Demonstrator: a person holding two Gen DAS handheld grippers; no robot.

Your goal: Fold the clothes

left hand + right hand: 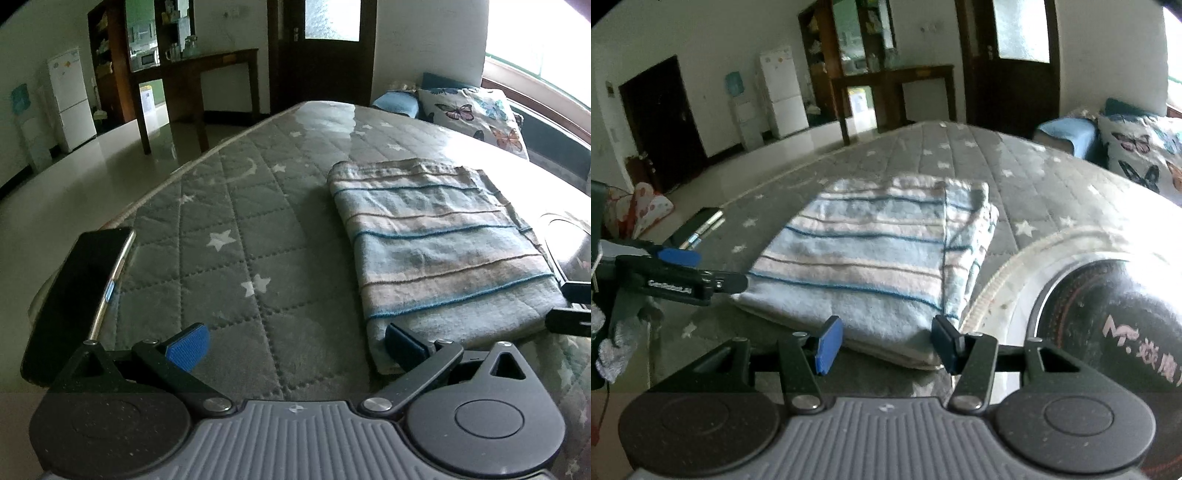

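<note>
Folded cloth lies ready on the bed

Both grippers, left gripper (295, 345) and right gripper (888, 343), hover wide-jawed and empty at six o'clock of the blue-and-white striped folded cloth (871, 254), seemingly poised for its near edge.

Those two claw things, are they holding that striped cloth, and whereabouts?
Neither holds it. The left gripper and right gripper both stand open at the near edge of the folded striped cloth.

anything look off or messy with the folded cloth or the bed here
Mostly tidy. The striped cloth lies folded flat on the star-print mattress, but its right-hand layers are uneven and slightly rumpled. One oddity: a dark phone sits right at the mattress's left edge, where it could slide off.
</note>
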